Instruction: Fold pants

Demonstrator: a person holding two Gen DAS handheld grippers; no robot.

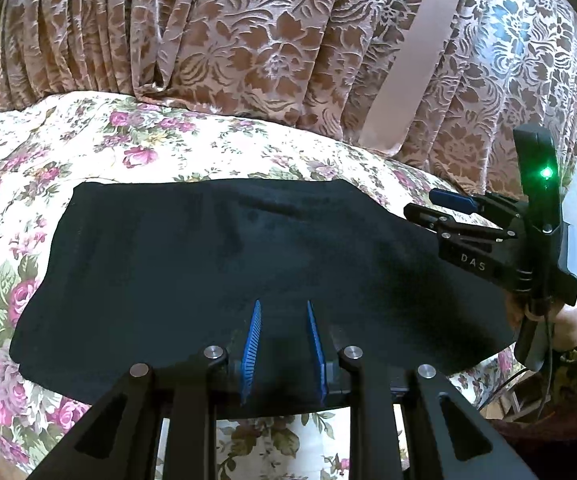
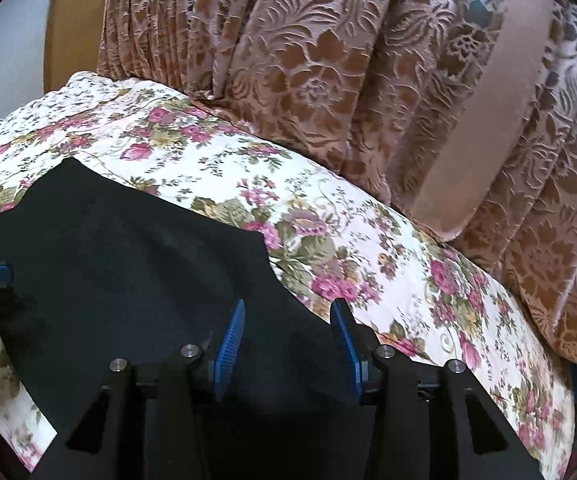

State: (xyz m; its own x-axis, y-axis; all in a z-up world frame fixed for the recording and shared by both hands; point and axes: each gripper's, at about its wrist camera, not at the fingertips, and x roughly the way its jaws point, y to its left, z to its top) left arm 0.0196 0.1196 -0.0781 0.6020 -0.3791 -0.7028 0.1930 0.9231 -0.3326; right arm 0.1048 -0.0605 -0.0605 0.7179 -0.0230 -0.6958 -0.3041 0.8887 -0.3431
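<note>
Lying crosswise under both open grippers, the black pants (image 1: 228,264) stretch leftward from the right gripper (image 2: 288,340), beside the left gripper (image 1: 282,344).

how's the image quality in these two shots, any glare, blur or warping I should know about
Left wrist view: strong fisheye bending with dark corners; the black pants read as a near-featureless dark mass; the right gripper shows a bright green light; the curtain is tinted bluish at upper right.
Right wrist view: same warping; the pants again lose detail, the floral bedspread is evenly lit, edges slightly soft.
</note>
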